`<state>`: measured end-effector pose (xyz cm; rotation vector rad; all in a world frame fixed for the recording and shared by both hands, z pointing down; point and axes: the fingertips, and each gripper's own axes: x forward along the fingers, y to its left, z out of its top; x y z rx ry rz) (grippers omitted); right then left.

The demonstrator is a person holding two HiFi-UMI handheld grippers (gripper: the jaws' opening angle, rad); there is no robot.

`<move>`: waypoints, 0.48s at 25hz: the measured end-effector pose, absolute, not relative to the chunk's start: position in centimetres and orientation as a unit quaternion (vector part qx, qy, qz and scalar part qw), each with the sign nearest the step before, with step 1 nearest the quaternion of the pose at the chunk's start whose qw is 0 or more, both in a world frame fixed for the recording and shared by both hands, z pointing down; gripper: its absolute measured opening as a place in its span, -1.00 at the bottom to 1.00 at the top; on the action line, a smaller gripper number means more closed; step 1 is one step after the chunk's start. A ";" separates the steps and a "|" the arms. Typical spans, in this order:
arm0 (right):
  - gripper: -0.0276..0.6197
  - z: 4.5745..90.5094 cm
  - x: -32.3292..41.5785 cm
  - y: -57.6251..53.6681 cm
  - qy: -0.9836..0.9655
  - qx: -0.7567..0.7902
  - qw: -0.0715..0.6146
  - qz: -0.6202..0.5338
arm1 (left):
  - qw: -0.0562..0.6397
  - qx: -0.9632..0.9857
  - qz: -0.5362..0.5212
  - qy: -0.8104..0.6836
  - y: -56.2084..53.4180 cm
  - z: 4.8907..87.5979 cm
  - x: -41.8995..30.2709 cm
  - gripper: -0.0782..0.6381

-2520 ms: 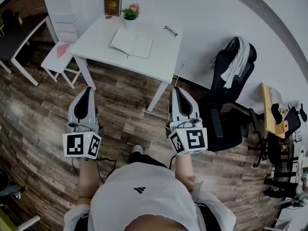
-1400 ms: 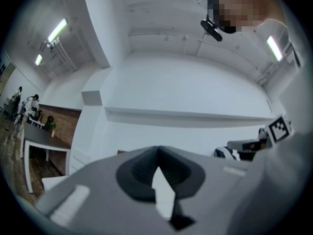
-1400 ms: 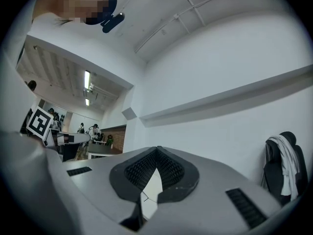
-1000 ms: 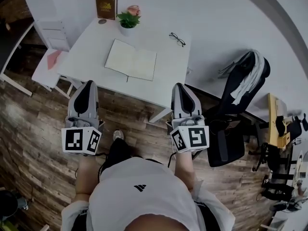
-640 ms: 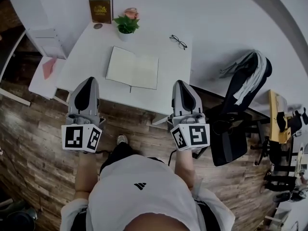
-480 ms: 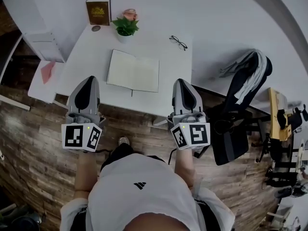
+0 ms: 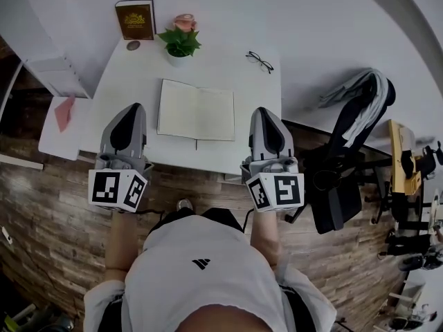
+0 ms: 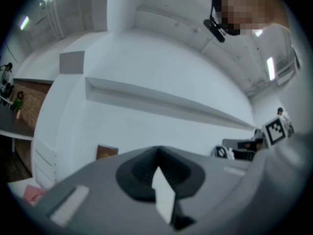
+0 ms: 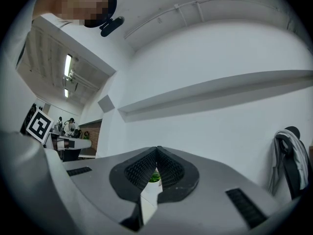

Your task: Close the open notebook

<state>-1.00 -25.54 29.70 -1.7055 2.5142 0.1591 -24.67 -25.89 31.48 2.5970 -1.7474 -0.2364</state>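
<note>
Head view shows the open notebook with blank cream pages [image 7: 196, 111] lying flat on the white rectangular table [image 7: 239, 81], close to the table's near edge and roughly in the middle of its width. The left hand-held gripper [image 7: 132, 108] reaches over the near edge to the left of the notebook, and the right hand-held gripper [image 7: 262, 111] reaches over the same edge just beside the notebook's right page; the notebook lies between the two and neither one touches it. In the left gripper view the dark ridged pads [image 8: 146, 168] meet at the tip, so the left hand-held gripper [image 8: 157, 149] is closed with nothing between its jaws. In the right gripper view the right hand-held gripper [image 9: 156, 150] is likewise closed at the tip and empty, with only a thin slit lower down through which a bit of green shows. At the far side of the table a brown hardback book with gold print [image 7: 135, 19] stands against the white wall, a small dark round thing [image 7: 133, 45] lies in front of it, a green potted plant with a pink flower [image 7: 180, 40] stands beside them, and black-rimmed glasses [image 7: 260, 61] lie near the far right corner. A black office chair draped with a pale garment [image 7: 349, 144] stands to the right of the table on the brown wooden plank floor [image 7: 41, 206].
</note>
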 end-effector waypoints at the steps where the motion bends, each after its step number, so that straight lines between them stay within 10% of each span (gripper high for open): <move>1: -0.93 29.8 -1.1 -25.8 0.824 -0.562 0.047 0.051 | 0.006 0.830 -0.072 -0.553 -26.4 31.8 -24.6 -0.76; 12: -0.93 32.3 -0.9 -28.2 0.826 -0.563 0.011 0.023 | 0.115 0.829 -0.009 -0.547 -31.1 40.8 -23.7 -0.74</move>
